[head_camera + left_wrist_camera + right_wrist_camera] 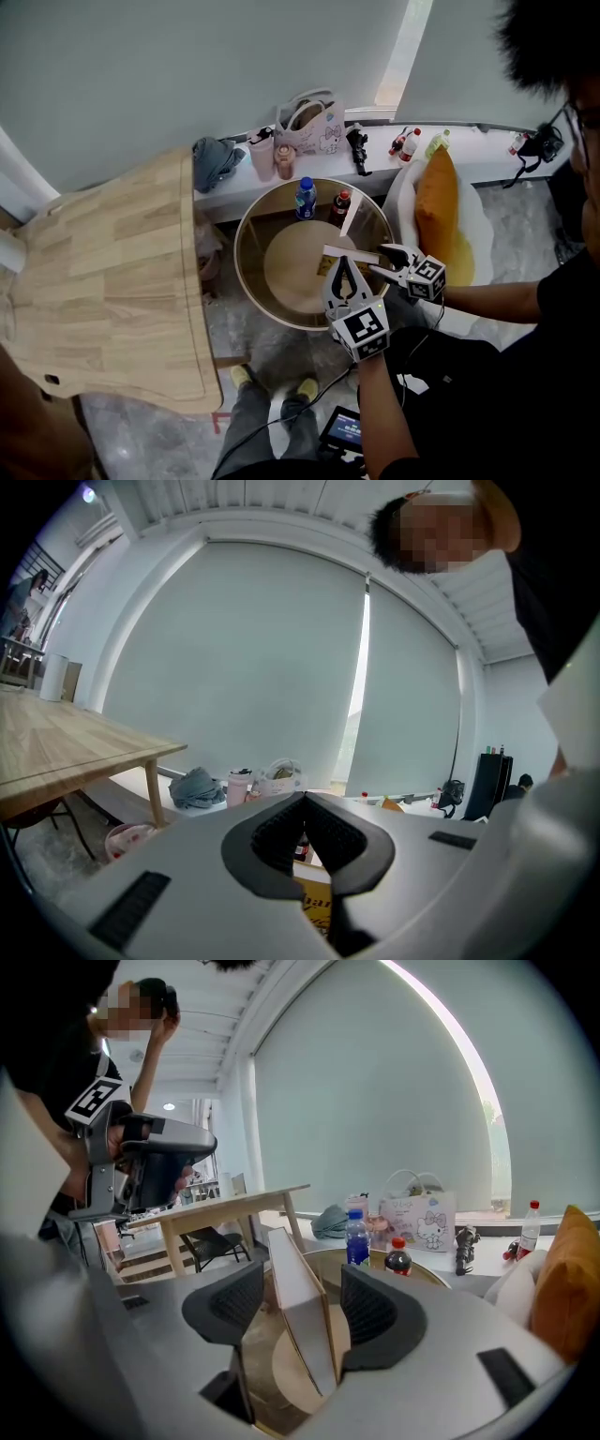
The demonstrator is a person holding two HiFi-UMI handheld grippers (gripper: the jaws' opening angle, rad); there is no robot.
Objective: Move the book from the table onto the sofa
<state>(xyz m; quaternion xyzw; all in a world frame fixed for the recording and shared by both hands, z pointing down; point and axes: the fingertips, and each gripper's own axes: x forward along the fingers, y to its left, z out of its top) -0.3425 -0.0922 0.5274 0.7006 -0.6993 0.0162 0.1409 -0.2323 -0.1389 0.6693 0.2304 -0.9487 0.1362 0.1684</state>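
One book (302,1321) between spread right gripper (300,1283) fingers (373,1312)

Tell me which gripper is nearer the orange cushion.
Right. In the head view, the right gripper sits just below and left of the orange cushion. The left gripper is further left, away from it.

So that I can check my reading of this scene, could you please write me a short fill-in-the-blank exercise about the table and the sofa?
Between the open jaws of the right gripper stands a ___.
The round table also bears ___ bottles.
The cushion on the white sofa is ___.
Missing words: book; two; orange.
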